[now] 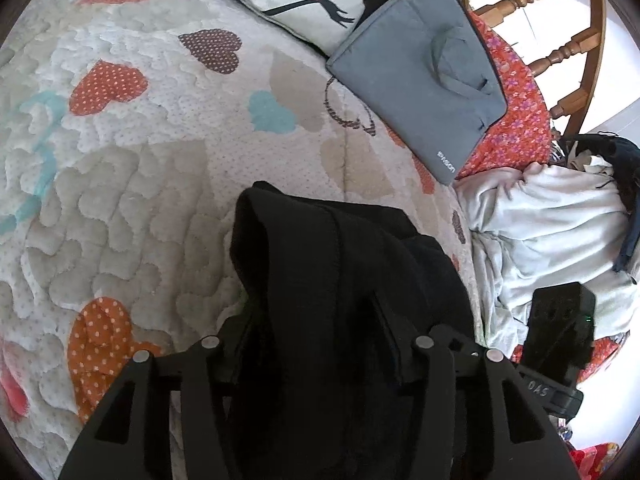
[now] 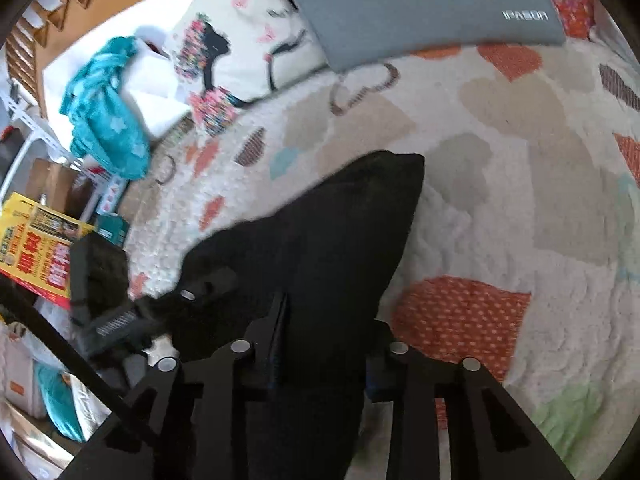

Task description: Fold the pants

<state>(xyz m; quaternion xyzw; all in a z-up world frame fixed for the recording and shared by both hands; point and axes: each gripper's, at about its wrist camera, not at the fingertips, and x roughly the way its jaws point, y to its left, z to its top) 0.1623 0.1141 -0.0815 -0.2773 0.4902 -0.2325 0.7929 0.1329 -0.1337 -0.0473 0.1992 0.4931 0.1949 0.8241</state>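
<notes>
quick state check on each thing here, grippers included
pants: bunched, lifted off the quilt, held at two spots
left gripper: shut on pants
right gripper: shut on pants
laptop bag: closed, lying flat
quilt: spread flat
white clothes: crumpled pile

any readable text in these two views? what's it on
Grey laptop bag: pale logo, reads roughly "IPASON" in the right wrist view; upside down and small in the left wrist view.
Other claw's black body: "OAS", partial, seen upside down.
Yellow box: red and white print, too blurred to read.
Pillow: pictures only, no text.
</notes>
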